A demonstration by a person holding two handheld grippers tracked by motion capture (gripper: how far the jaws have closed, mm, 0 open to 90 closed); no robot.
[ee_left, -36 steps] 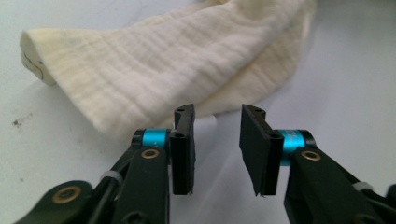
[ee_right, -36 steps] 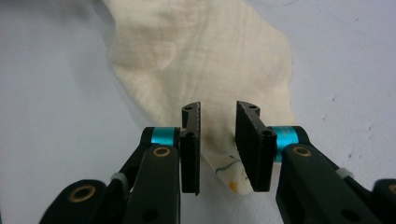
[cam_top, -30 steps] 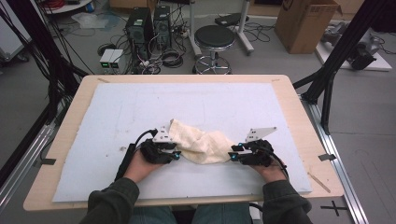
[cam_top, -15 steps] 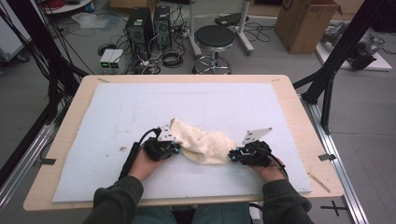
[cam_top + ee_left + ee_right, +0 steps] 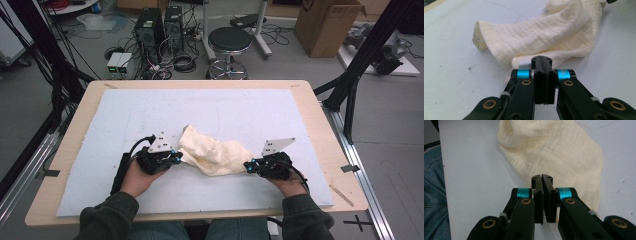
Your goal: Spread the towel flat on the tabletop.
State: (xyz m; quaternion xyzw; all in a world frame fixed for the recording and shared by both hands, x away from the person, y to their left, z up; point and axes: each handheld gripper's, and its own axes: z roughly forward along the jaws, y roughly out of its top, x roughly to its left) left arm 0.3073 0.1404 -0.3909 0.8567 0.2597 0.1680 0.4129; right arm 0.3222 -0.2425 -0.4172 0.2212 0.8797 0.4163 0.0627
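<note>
Your left gripper and right gripper each pinch an end of the cloth, jaws closed on it, cloth lying mid-table toward the near edge, likely held to spread it.

Grey floor. 1 black stool, 2 computer towers, loose cables, 1 cardboard box. Black frame struts flank the wooden table.
</note>
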